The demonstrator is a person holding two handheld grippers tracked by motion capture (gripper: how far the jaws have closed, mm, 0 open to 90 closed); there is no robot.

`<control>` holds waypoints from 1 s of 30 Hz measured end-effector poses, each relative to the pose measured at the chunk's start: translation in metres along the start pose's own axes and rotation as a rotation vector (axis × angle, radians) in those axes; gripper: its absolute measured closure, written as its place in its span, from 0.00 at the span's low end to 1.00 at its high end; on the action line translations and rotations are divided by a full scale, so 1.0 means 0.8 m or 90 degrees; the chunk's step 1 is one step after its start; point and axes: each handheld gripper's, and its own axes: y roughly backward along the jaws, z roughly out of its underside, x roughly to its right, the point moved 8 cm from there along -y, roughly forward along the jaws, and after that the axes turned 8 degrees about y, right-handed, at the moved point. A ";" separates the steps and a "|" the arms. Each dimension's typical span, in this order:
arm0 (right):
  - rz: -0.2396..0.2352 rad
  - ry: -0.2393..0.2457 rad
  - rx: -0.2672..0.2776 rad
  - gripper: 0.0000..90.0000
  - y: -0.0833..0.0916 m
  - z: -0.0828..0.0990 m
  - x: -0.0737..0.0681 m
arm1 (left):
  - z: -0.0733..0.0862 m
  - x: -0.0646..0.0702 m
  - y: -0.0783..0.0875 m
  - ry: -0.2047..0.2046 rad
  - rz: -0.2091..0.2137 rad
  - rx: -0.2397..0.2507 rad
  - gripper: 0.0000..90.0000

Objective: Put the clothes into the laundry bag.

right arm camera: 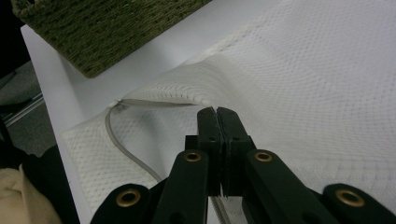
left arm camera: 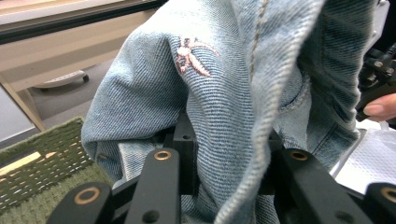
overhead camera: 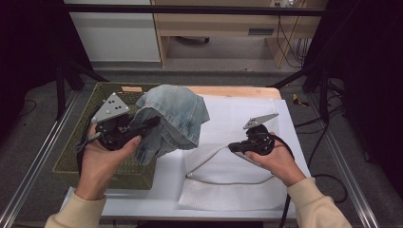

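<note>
In the right gripper view, the right gripper [right arm camera: 217, 112] is seen with its two black jaws pressed flat together, no gap left between them. A raised fold of the white mesh bag [right arm camera: 299, 93] lies right at the jaw tips; whether the edge of the mesh is pinched between them cannot be told. Just to the left of the jaws, the bag's zipper [right arm camera: 128, 149] is seen curving along the open edge. Beyond the tips, the mesh is spread flat over the white table [right arm camera: 60, 79], and past that, up and to the left, a corner of the green woven basket [right arm camera: 93, 28] is seen.

In the left gripper view, the left gripper [left arm camera: 224, 154] is seen with its jaws held partly apart, and a thick fold of the blue denim garment [left arm camera: 224, 93] is gripped between them. The cloth is bunched up and over the jaws. A small pink embroidered mark [left arm camera: 189, 56] is carried on the denim just above the jaws. Below and to the left of the jaws the basket is seen.

In the high view, the denim is held up off the table, over the right edge of the basket, and the mesh bag is seen well apart from it under the right gripper, near the table's front edge.
</note>
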 end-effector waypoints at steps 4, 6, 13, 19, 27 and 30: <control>0.002 -0.001 0.000 0.99 0.001 -0.001 0.001 | 0.003 0.007 -0.002 0.000 0.008 0.003 0.77; 0.004 0.000 -0.001 0.99 0.002 -0.002 0.003 | 0.005 0.011 -0.002 -0.001 0.012 0.002 0.77; 0.010 0.000 -0.005 0.99 0.004 -0.007 0.005 | 0.012 0.034 -0.005 -0.013 0.035 -0.006 0.77; 0.010 -0.007 -0.008 0.99 0.002 -0.008 0.008 | 0.014 0.041 -0.008 -0.021 0.040 -0.012 0.77; 0.009 -0.027 0.000 0.99 -0.001 -0.011 0.024 | 0.016 0.052 -0.013 -0.021 0.061 -0.013 0.77; 0.009 -0.035 0.001 0.99 -0.002 -0.012 0.026 | 0.017 0.061 -0.021 -0.022 0.075 -0.018 0.77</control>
